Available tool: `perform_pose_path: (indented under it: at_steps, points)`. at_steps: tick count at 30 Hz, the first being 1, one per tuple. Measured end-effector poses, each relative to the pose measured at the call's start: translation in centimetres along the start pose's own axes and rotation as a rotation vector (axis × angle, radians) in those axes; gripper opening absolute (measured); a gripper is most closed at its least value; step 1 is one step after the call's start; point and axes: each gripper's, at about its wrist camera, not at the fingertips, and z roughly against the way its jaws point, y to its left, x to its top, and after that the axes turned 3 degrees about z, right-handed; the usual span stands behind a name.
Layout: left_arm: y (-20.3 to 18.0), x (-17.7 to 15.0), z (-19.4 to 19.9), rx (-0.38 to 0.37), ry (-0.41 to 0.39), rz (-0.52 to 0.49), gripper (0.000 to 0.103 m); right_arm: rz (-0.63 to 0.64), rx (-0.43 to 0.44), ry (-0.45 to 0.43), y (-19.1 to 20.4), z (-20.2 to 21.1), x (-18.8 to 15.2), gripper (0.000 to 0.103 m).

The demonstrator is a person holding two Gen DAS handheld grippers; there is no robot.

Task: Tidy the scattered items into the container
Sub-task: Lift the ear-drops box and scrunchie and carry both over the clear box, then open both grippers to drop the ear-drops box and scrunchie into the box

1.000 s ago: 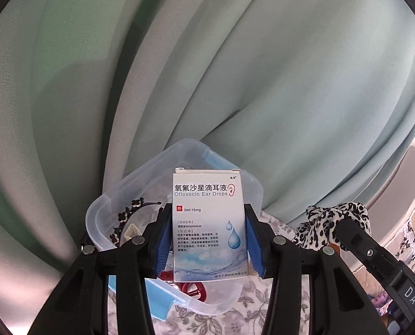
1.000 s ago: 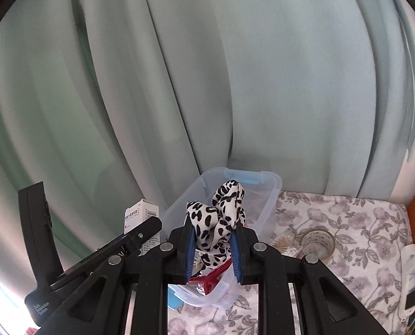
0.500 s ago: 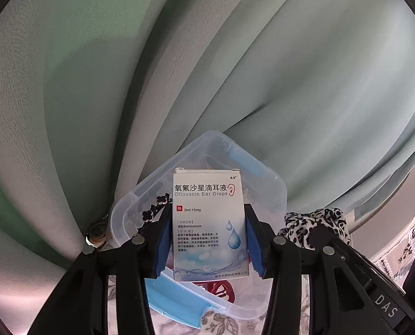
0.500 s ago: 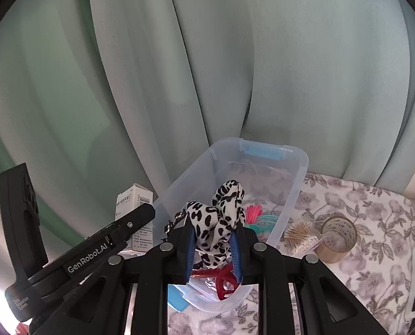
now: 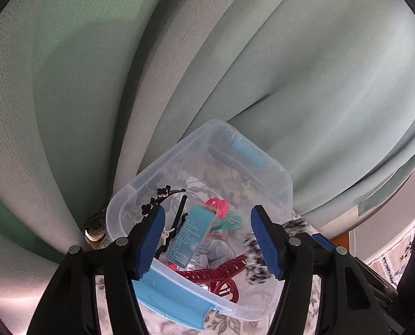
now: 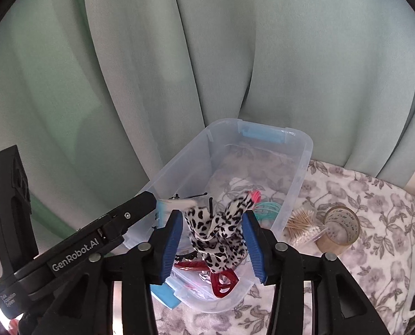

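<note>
The clear bin (image 6: pixel 299 167) sits tight against the curtain (image 6: pixel 235 55), so no way in from behind. Its far half lies bare; the near half is crowded with hair clips and bands. Right of it, cotton swabs (image 6: pixel 302 224) and tape roll (image 6: pixel 338 230) block the cloth.

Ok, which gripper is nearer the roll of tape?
Right. The right gripper opens over the bin beside the tape; the left gripper is farther, across the bin.
</note>
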Motion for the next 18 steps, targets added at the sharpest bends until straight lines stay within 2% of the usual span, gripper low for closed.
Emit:
perform_pose_path:
  at_steps: [2, 8, 18]
  points:
    - [0.2, 0.0, -0.2, 0.001, 0.001, 0.003, 0.069, -0.008, 0.003, -0.001, -0.3, 0.0, 0.0, 0.058]
    - [-1.4, 0.2, -0.4, 0.007, 0.007, -0.012, 0.071, -0.021, 0.000, 0.000, -0.7, 0.2, -0.2, 0.059]
    - [-1.7, 0.1, 1.3, 0.010, 0.005, -0.034, 0.075, -0.069, -0.013, -0.020, -1.6, 1.7, -0.9, 0.063]
